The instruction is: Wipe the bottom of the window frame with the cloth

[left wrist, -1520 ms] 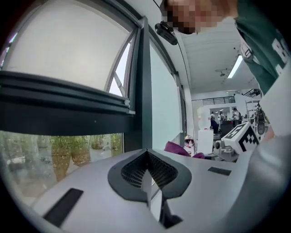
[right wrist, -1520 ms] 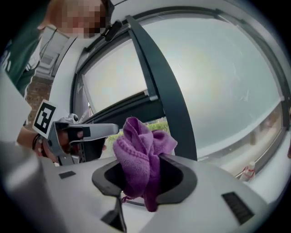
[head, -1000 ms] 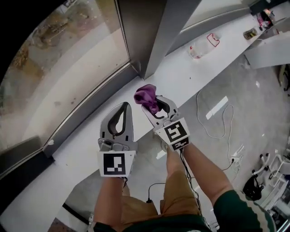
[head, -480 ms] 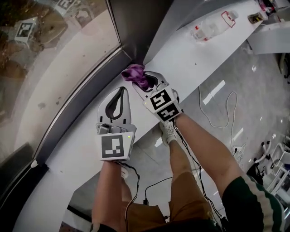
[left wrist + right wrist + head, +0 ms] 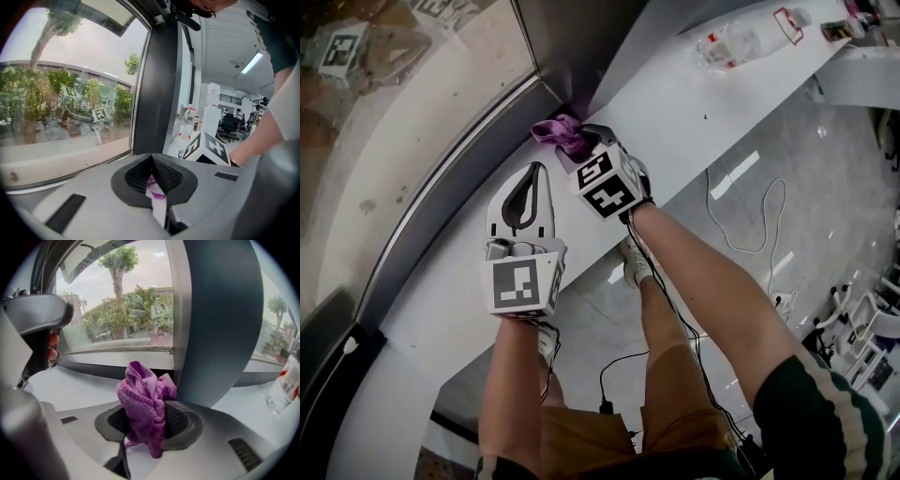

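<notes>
A long white bench (image 5: 703, 103) runs under the dark window frame (image 5: 459, 187). A plastic bottle (image 5: 733, 42) lies on it farther along the frame. On the room side is grey floor (image 5: 825, 187) with loose cables (image 5: 750, 234). The right claw (image 5: 579, 142) is clamped on the purple cloth (image 5: 558, 133) at the frame's corner by the pillar (image 5: 572, 37). The left claw (image 5: 534, 172), jaws together and empty, sits just inside the frame. Whether the cloth touches the frame is hidden.
</notes>
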### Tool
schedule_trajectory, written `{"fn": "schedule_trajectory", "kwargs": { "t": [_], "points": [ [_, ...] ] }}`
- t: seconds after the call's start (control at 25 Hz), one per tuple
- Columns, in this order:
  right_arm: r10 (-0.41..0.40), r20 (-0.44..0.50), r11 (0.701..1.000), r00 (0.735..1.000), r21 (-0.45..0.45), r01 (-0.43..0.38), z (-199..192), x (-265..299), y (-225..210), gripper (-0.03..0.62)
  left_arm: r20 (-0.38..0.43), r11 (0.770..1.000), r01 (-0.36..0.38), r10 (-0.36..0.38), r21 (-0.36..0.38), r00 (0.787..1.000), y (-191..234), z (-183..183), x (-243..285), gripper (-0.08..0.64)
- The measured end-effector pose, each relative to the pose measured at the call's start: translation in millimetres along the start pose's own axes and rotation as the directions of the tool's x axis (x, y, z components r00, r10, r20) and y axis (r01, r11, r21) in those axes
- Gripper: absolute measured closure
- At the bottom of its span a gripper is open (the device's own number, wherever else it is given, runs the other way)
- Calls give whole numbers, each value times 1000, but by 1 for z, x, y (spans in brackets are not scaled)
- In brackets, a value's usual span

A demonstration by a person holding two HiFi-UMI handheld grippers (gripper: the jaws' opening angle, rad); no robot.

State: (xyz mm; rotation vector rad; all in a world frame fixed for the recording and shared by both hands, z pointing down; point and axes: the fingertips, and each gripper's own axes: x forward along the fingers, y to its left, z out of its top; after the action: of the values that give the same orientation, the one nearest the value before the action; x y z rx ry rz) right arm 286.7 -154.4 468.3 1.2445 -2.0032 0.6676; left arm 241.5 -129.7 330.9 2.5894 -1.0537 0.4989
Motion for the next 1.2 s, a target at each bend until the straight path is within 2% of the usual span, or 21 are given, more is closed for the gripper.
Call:
{"fn": "schedule_trajectory", "kwargs": {
  "t": [0.2,0.48,0.64,0.84,1.04,1.2],
  "points": [
    [3,-37,1000,999,-17,-3,-3,11,2,425,-27,1000,-2,2,24,1000,1,-7,-3,554],
    [5,-31,1000,999,-16,-5,-2,10,2,425,-18,1000,-16,16,4,1000,4,-5,-5,554],
    [-30,-39,999,999,-27,29,-1,10,15,425,-17,999,-30,29,-14,999,15,-9,-28,554],
    [-58,-39,998,998,15,58,-2,12,13,425,-17,999,-45,44,-8,999,26,-7,-41,554],
    [-36,-50,999,998,-11,36,-3,16,34,425,-94,995,-97,98,15,991,45,-19,-58,554],
    [-17,-59,1000,998,-13,17,-2,22,61,426,-89,994,-107,110,33,990,59,-29,-79,554]
  ]
}}
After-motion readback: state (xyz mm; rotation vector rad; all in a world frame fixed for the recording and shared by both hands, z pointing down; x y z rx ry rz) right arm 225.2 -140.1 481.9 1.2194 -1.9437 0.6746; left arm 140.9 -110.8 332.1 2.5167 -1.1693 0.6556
